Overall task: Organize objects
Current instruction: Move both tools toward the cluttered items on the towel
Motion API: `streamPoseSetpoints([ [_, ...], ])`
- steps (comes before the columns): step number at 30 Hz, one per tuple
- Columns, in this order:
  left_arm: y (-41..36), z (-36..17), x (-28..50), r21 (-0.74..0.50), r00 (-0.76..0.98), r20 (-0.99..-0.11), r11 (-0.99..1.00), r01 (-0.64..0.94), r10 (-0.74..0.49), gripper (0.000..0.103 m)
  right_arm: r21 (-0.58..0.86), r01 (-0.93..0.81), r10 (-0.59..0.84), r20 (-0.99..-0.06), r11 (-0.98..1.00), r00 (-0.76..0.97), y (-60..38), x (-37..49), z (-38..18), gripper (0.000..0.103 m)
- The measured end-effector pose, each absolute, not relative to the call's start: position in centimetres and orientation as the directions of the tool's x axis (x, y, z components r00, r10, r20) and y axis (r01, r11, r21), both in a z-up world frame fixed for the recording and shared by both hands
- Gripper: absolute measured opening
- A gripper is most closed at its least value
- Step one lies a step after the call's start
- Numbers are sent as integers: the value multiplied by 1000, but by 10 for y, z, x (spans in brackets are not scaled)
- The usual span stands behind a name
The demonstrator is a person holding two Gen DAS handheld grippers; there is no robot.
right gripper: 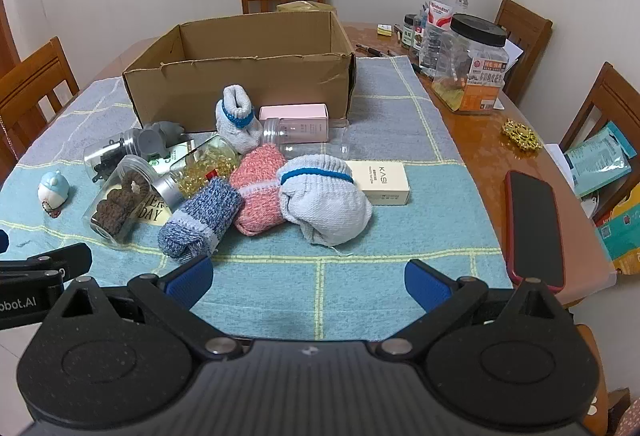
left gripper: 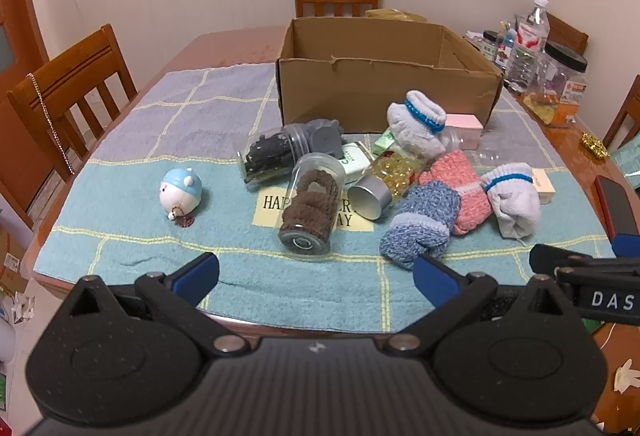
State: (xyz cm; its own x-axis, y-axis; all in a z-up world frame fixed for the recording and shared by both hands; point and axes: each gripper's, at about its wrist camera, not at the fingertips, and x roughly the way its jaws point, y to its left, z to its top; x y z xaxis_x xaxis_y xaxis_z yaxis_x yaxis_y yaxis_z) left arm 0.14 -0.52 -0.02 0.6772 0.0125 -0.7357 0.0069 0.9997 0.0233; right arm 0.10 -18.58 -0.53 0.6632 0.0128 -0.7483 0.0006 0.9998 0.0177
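Cardboard box [right gripper: 240, 88] seen empty at the far end of the counter [right gripper: 480, 140], open top up. All loose items lie just in front of box: white sock roll [right gripper: 324, 200], pink sock roll [right gripper: 256, 192], blue sock roll [right gripper: 200, 220], soft and light, best pinched across the bulk. Jar of brown yarn [left gripper: 310, 200] and jar of yellow capsules [left gripper: 390, 172] tipped on their sides front-left of box, judged rigid, slippery, prone to roll; grip advised across the body. Cream carton [right gripper: 380, 180] touches white sock roll. Small figurine [left gripper: 181, 192] apart, far left of box. Left tongs [left gripper: 316, 274] and right tongs [right gripper: 308, 278] spread wide, nothing held, well short of the pile
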Motion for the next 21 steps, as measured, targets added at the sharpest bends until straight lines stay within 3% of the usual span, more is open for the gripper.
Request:
streamPoseSetpoints([
  [21, -9, 7, 1, 11, 688, -725, 999, 48, -25, 102, 9, -26, 25, -735, 1000, 678, -187, 2, 3, 103],
])
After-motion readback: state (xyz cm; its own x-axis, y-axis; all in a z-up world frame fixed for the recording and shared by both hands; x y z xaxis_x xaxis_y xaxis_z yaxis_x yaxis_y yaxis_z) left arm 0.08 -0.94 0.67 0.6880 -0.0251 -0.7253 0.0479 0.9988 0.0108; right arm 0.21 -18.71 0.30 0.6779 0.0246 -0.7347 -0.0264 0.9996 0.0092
